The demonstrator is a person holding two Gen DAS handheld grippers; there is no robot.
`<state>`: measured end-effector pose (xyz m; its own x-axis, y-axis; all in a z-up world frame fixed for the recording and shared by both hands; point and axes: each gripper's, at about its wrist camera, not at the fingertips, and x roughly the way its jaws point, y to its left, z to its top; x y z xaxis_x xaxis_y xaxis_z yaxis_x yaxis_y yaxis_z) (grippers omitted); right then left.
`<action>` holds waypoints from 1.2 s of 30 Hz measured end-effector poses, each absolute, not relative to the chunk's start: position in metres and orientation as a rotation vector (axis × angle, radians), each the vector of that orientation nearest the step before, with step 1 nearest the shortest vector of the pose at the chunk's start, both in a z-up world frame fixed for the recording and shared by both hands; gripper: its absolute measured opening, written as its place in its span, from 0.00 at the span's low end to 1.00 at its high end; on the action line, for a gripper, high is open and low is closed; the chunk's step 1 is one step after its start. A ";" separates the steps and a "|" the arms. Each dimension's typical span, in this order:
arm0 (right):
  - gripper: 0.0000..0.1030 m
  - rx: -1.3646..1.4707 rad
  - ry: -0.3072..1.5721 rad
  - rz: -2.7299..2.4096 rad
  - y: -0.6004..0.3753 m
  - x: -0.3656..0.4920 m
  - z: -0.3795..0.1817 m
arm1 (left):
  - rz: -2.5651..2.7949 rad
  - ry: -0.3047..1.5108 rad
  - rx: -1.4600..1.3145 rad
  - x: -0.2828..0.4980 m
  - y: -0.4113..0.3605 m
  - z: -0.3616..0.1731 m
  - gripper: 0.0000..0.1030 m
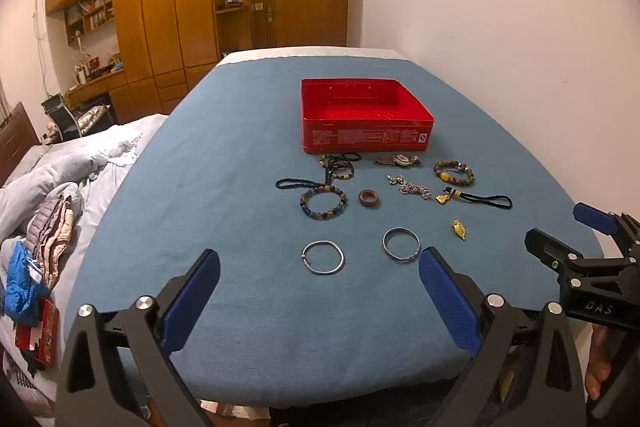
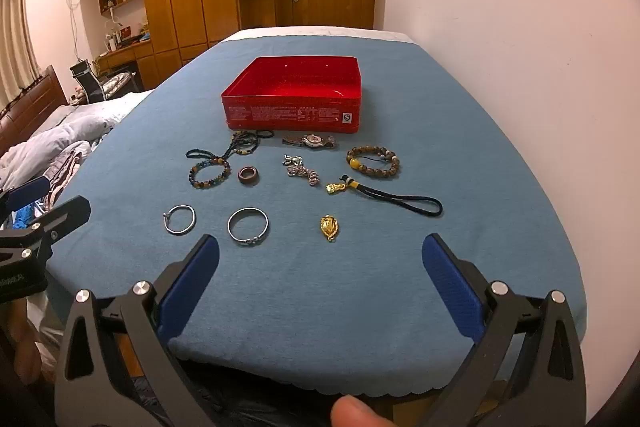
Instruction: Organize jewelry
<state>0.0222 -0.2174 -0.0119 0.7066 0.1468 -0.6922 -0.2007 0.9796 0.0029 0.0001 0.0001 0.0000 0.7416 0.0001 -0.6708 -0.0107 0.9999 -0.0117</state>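
The left tongs (image 1: 319,261) are hovering wide open and empty over the near edge of the blue-clothed counter (image 1: 224,155), with the right tongs (image 1: 560,227) showing at the right edge. A red tin (image 1: 366,139) is sitting open and empty farther back, and jewelry is lying spread in front of it: two silver bangles (image 1: 323,257) nearest, a beaded bracelet (image 1: 323,203), a brown ring (image 1: 369,198), a gold pendant (image 1: 459,229) and a watch (image 1: 398,160).

red tin (image 2: 292,115): 1 | silver bangles (image 2: 180,220): 2 | beaded bracelets (image 2: 373,160): 3 | gold pendants (image 2: 329,227): 2 | watch (image 2: 311,141): 1
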 end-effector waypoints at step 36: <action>0.97 -0.073 0.758 0.192 -0.217 0.023 -0.012 | 0.023 0.725 -0.003 -0.001 0.003 0.000 0.96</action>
<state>0.0227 -0.2175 -0.0117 0.7099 0.1467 -0.6889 -0.1993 0.9799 0.0034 -0.0005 0.0033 0.0002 0.7485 0.0203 -0.6629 -0.0223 0.9997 0.0054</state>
